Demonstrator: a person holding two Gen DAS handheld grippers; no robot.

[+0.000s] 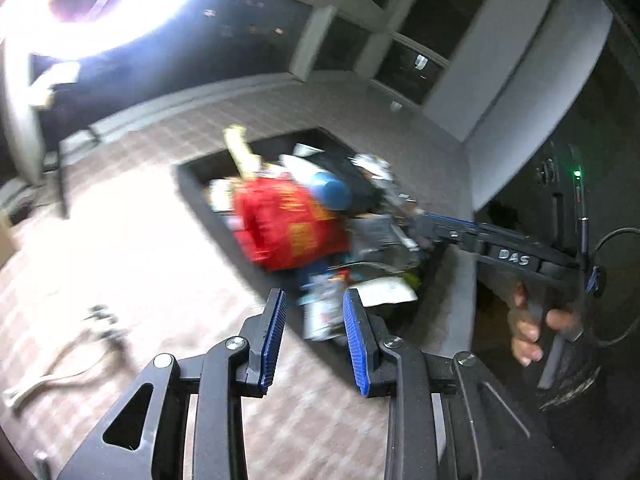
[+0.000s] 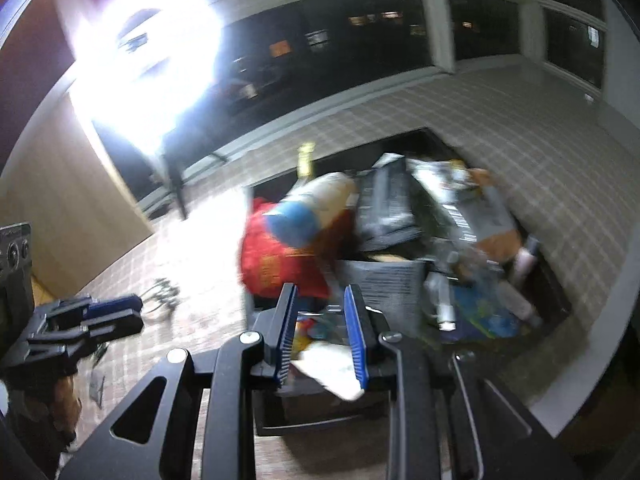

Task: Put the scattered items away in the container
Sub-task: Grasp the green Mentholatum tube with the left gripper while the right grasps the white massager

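I use the black container (image 2: 554, 280) as my landmark. It sits on the checked tablecloth (image 1: 168, 240) and it is piled very full, because that is where the loose things go. A big red bag (image 1: 286, 224) leans over its left edge, with a blue cap (image 1: 330, 190) peeking up just behind it. A dark grey packet (image 2: 384, 204) lies further back in the pile.

My left gripper (image 1: 314, 344) hangs at the near edge of the container. Its two blue pads (image 1: 274, 340) stand apart with nothing between them. I think it is free for the next pick.

My right gripper (image 2: 322, 338) hangs over the near side of the container. It is spread too. A white paper (image 2: 334, 372) shows under it, but I cannot tell if it touches.

To the left of the container, out on the cloth, lies a white tool with a cord (image 1: 60, 364). It is not in yet, so I judge the job is nearly done. The pictures are blurry, so small things are hard to name.
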